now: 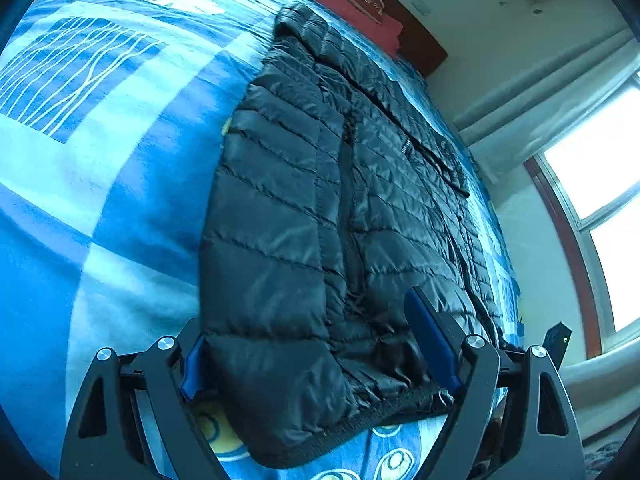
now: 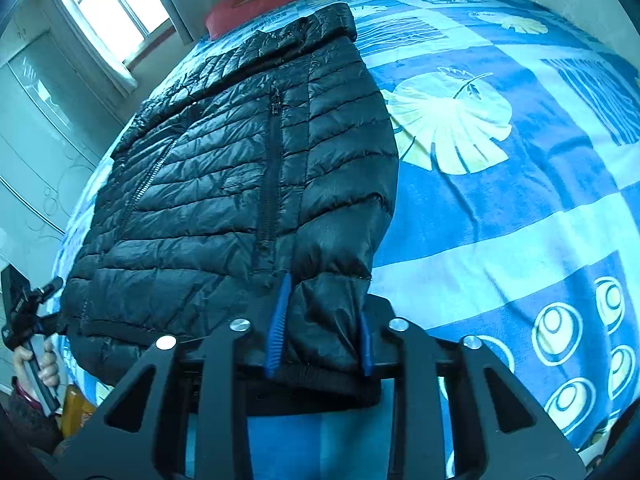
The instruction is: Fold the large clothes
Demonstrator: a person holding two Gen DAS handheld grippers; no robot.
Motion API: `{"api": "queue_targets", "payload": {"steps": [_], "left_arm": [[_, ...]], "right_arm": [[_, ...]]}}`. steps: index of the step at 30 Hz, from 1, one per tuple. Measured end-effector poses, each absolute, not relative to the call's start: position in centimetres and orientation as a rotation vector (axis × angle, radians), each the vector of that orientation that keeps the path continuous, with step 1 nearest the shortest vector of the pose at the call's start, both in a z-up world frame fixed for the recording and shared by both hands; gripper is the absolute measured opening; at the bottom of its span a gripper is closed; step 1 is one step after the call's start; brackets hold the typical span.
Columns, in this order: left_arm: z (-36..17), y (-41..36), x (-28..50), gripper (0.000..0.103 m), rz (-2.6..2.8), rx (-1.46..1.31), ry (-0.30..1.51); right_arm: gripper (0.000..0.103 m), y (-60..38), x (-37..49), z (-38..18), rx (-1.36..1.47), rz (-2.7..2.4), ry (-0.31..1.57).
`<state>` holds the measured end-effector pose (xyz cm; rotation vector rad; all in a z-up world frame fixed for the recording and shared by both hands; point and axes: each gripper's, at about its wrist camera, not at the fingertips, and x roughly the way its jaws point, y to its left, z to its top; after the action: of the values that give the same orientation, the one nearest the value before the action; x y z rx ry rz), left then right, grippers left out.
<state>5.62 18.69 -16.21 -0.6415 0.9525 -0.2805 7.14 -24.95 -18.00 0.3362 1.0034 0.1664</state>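
Observation:
A black quilted puffer jacket (image 1: 320, 200) lies flat on a blue patterned bedspread (image 1: 100, 160), collar toward the headboard, hem toward me. My left gripper (image 1: 316, 340) is open wide, its blue-padded fingers (image 1: 430, 340) straddling the hem corner. In the right wrist view the jacket (image 2: 224, 168) fills the left half. My right gripper (image 2: 324, 328) has its blue pads on both sides of the jacket's lower sleeve cuff, closed around it. The left gripper (image 2: 20, 316) and the hand holding it show at the far left.
A red pillow (image 1: 352, 4) and dark wooden headboard (image 1: 424, 44) sit at the bed's far end. A window (image 1: 600, 184) with curtains and a white wall flank the bed. The bedspread (image 2: 520, 200) stretches out beside the jacket.

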Motion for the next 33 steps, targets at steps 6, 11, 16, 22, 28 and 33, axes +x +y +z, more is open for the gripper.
{"api": "queue_targets", "payload": {"steps": [6,11,16,22,28,33], "left_arm": [[-16.3,19.2,5.0,0.058,-0.249,-0.644,0.947],[-16.8,20.2,4.5,0.028,-0.235,-0.687,0.944],[-16.0,20.3,4.0,0.02,-0.269,-0.705,0.924],[-13.0,21.2,2.6,0.018,-0.335,-0.775,0.838],[-8.5,21.3,0.0,0.017,-0.402,-0.786,0.756],[-4.8,20.8,-2.2,0.017,-0.453,-0.784,0.71]], "right_arm": [[0.018,-25.0,6.9,-17.7,0.348,0.182,0.991],[0.015,-25.6,6.7,-17.7,0.408,0.197,0.981],[0.013,-26.2,6.2,-16.8,0.452,0.219,0.958],[0.012,-27.5,4.5,-14.5,0.557,0.272,0.921],[0.011,-28.4,1.4,-11.5,0.645,0.338,0.871],[0.011,-29.0,-1.0,-8.3,0.678,0.384,0.816]]}}
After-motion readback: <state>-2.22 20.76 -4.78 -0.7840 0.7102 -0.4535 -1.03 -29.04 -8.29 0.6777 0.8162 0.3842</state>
